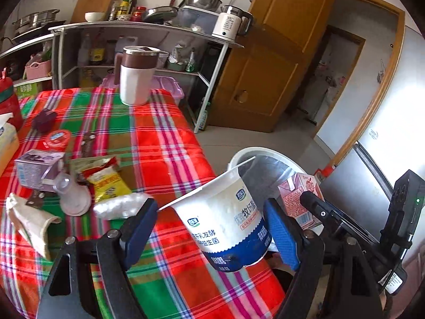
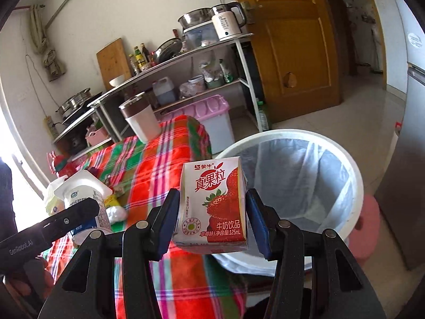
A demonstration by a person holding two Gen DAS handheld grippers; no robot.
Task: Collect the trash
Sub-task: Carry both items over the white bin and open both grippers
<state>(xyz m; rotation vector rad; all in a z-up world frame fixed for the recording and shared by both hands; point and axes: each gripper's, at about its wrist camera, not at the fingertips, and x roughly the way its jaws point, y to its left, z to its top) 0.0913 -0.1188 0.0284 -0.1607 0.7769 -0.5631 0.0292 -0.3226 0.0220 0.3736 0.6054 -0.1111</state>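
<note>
Left wrist view: the left claw point(image 1: 212, 235) pinches a white and blue yogurt cup point(image 1: 225, 218) between its blue pads, the cup tilted with its open mouth toward the upper left, held over the corner of a table point(image 1: 164, 138) draped in a red, green and pink plaid cloth. Behind the cup stands a white trash bin point(image 1: 265, 159) with a clear liner, on the floor just beside the table. More litter lies on the cloth at left: a yellow and red snack wrapper point(image 1: 109, 183), a purple carton point(image 1: 32, 168), a crumpled clear plastic film point(image 1: 119, 206), a red lid point(image 1: 57, 138) and a torn paper sleeve point(image 1: 32, 219). A brown and white lidded jug point(image 1: 136, 75) stands upright near the table's far edge.

Right wrist view: the right claw point(image 2: 212, 218) grips a strawberry milk carton point(image 2: 212, 204) by its two narrow sides, upright, printed face toward the camera. The carton hangs just in front of the bin's near rim, above the table's corner. The yogurt cup and one finger of the left claw show at lower left.
</note>
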